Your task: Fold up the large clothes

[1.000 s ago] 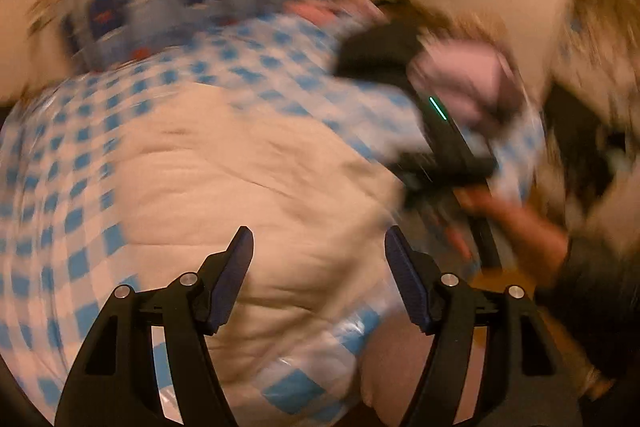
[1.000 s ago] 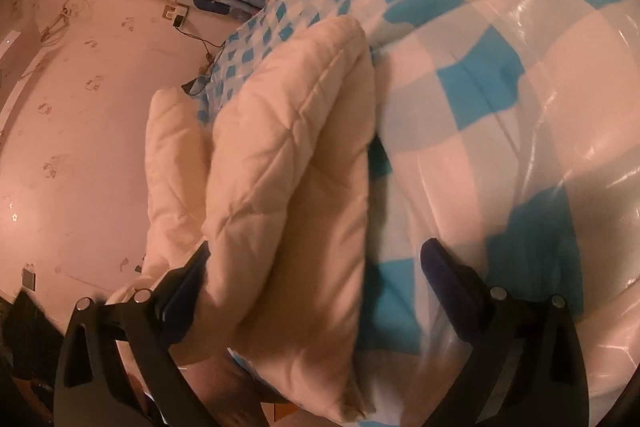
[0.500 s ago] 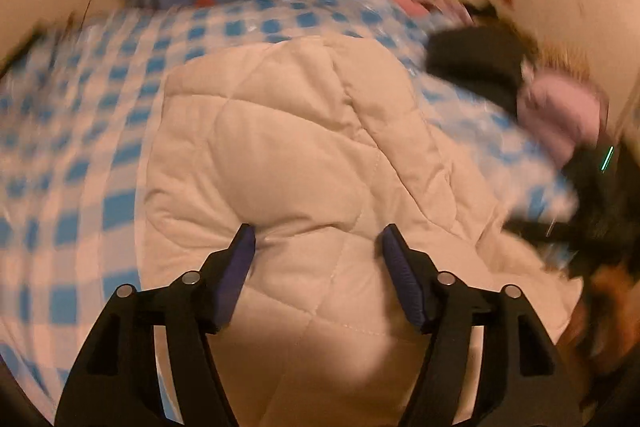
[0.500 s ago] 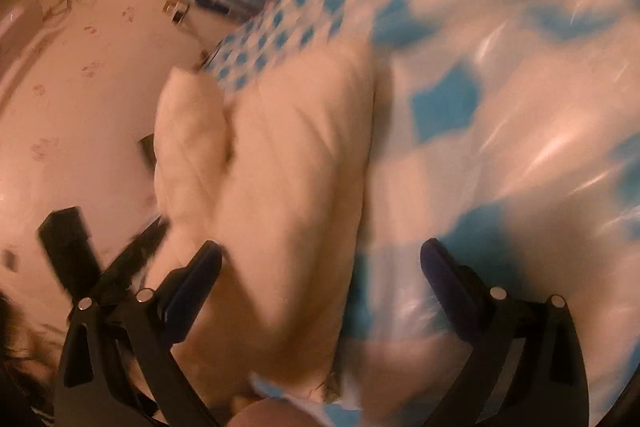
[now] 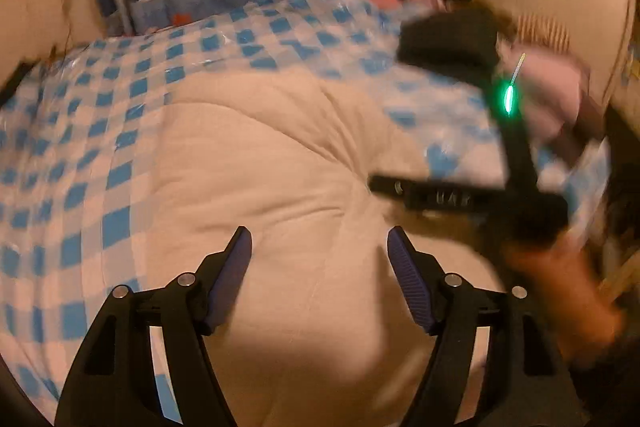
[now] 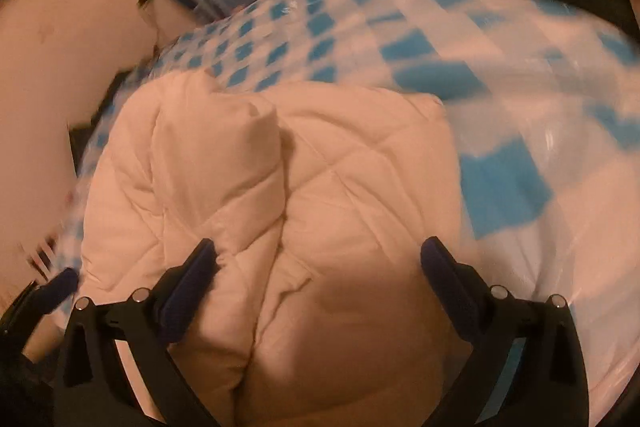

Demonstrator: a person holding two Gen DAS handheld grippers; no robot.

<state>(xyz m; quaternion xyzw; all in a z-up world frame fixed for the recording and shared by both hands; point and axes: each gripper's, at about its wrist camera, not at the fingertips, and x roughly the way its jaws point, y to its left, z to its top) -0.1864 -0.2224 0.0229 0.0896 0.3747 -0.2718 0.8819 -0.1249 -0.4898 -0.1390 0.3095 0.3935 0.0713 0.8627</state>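
blur: bed cover's far checks smeared, right gripper a dark streak in left view | left gripper tilted down, jaws just widened, released above cream quilted garment | right gripper's jaws released, straddling puffy fold | garment lies bundled on glossy blue-checked cover

No text can be read for certain. The right claw, seen blurred from the left wrist camera, bears pale marks on its black bar, too smeared to make out. Nothing else in either view carries letters, numbers or labels.
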